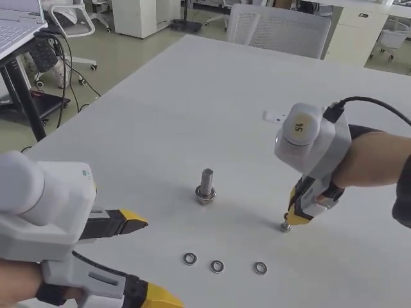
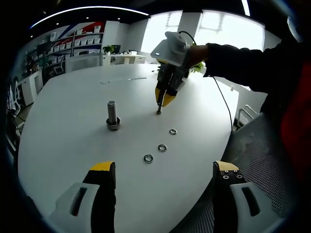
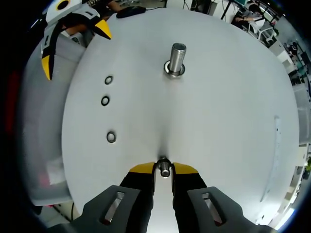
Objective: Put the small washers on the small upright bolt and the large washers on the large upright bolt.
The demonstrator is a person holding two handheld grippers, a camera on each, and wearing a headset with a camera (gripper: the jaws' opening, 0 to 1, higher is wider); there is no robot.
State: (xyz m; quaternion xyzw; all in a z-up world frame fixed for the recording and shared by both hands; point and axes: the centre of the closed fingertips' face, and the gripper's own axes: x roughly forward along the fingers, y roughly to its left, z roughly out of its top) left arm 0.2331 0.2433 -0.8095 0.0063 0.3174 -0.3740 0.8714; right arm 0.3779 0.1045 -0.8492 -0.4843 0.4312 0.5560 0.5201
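The large upright bolt [image 1: 206, 183] stands mid-table with a ring at its base. The small upright bolt [image 1: 284, 226] stands to its right, and my right gripper [image 1: 290, 219] points down with its yellow tips closed on the bolt's top. In the right gripper view the small bolt [image 3: 165, 172] sits pinched between the right gripper [image 3: 165, 167] jaws; whether a washer is there too is unclear. Three washers [image 1: 217, 265] lie in a row near the front edge. My left gripper [image 1: 153, 260] hovers open at the lower left, holding nothing. The left gripper [image 2: 164, 167] faces the washers [image 2: 162, 147].
The white table [image 1: 192, 115] stretches far back with free room around both bolts. A small white tag [image 1: 275, 116] lies behind the right gripper. A mesh chair [image 1: 279, 29] stands at the far edge, and a desk with cables [image 1: 38, 58] stands at the left.
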